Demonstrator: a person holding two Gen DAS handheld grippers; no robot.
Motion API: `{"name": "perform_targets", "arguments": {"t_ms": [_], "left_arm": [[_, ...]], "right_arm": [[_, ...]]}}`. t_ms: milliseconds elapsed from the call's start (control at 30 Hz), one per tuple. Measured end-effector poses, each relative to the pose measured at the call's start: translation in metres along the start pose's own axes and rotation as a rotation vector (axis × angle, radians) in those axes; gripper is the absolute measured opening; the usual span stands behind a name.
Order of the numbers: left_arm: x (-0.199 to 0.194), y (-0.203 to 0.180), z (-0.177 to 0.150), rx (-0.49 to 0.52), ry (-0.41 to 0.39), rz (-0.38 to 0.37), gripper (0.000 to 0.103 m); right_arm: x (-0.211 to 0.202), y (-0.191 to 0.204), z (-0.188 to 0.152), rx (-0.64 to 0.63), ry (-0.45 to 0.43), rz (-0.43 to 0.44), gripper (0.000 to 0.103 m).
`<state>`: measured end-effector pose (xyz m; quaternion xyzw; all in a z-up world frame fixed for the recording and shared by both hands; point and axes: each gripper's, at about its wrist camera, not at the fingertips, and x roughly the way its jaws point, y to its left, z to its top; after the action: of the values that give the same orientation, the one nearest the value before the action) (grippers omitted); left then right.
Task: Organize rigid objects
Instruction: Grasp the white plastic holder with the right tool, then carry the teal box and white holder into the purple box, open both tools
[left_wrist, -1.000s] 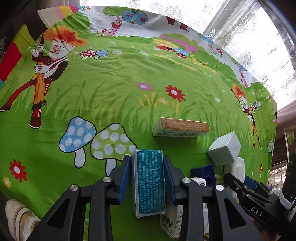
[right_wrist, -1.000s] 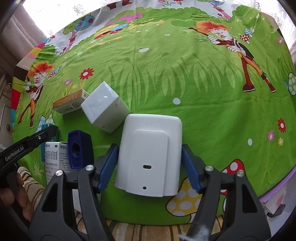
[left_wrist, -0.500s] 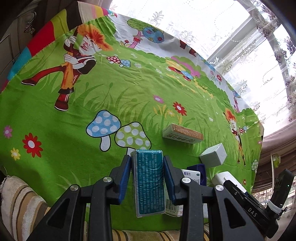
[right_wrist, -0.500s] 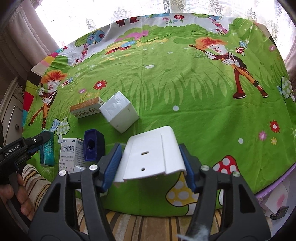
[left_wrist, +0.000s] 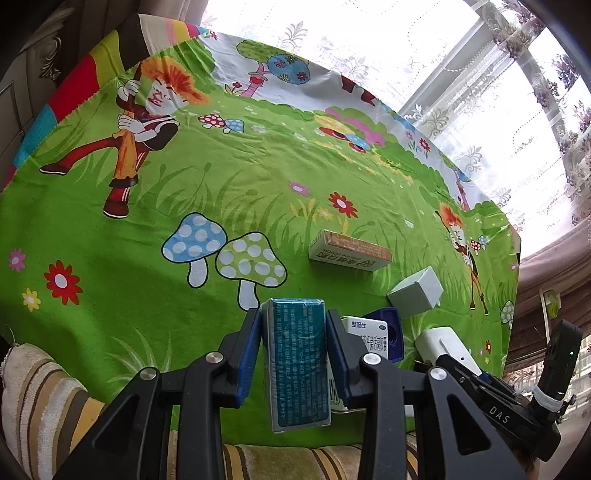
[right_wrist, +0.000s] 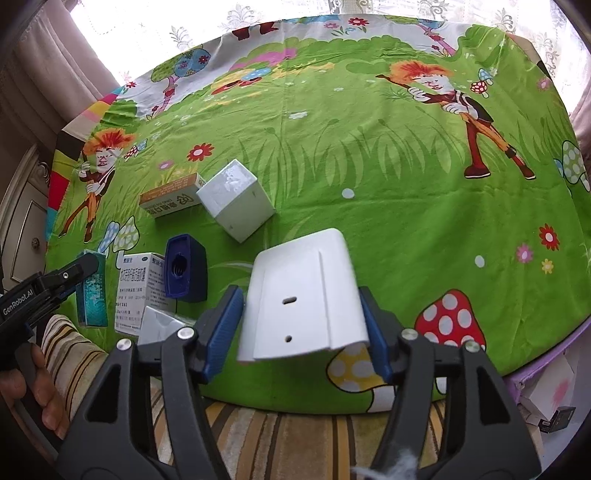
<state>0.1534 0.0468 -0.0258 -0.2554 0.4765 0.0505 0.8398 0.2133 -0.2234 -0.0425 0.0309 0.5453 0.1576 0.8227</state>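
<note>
My left gripper (left_wrist: 293, 354) is shut on a teal box (left_wrist: 297, 363) and holds it raised over the near edge of the green cartoon cloth (left_wrist: 221, 184). The teal box also shows in the right wrist view (right_wrist: 92, 291). My right gripper (right_wrist: 301, 321) is shut on a white flat plastic device (right_wrist: 301, 295), lifted and tilted above the cloth. On the cloth lie an orange-topped box (left_wrist: 349, 251), a white cube box (right_wrist: 236, 199), a dark blue block (right_wrist: 184, 267) and a white medicine box (right_wrist: 138, 284).
A striped towel (right_wrist: 277, 432) covers the near edge below the cloth. Lace curtains and a window (left_wrist: 480, 92) stand behind the table. Small boxes (right_wrist: 550, 402) lie past the cloth's lower right edge. A wooden cabinet (right_wrist: 22, 221) is at the left.
Both grippers have lifted their boxes off the cloth and pulled back toward the near edge. The white device has tilted up in the right gripper.
</note>
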Motion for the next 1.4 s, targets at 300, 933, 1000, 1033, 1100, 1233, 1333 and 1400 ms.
{"name": "perform_targets", "arguments": {"t_ms": [300, 933, 1000, 1033, 1100, 1233, 1333, 1400], "left_arm": [[0.002, -0.002, -0.002, 0.011, 0.003, 0.009, 0.036], [-0.036, -0.076, -0.047, 0.17, -0.01, -0.178, 0.036], [-0.038, -0.084, -0.053, 0.182, 0.0, -0.198, 0.036], [-0.038, -0.087, -0.056, 0.186, 0.006, -0.208, 0.036], [-0.04, -0.091, -0.061, 0.191, 0.015, -0.229, 0.036], [-0.043, -0.096, -0.068, 0.183, 0.03, -0.283, 0.036], [-0.046, -0.1, -0.072, 0.177, 0.042, -0.32, 0.036], [-0.047, -0.104, -0.076, 0.173, 0.057, -0.348, 0.036]], "right_arm": [[0.013, 0.012, 0.012, -0.083, 0.03, -0.074, 0.073], [0.005, 0.006, 0.007, -0.053, -0.005, -0.006, 0.069], [-0.002, 0.004, 0.003, -0.046, -0.021, 0.004, 0.069], [-0.007, 0.003, 0.001, -0.04, -0.031, 0.01, 0.069], [-0.017, -0.001, -0.003, -0.029, -0.052, 0.023, 0.069], [-0.043, -0.01, -0.018, -0.003, -0.1, 0.059, 0.069], [-0.064, -0.021, -0.032, 0.028, -0.137, 0.084, 0.069], [-0.078, -0.028, -0.043, 0.042, -0.163, 0.089, 0.069]]}}
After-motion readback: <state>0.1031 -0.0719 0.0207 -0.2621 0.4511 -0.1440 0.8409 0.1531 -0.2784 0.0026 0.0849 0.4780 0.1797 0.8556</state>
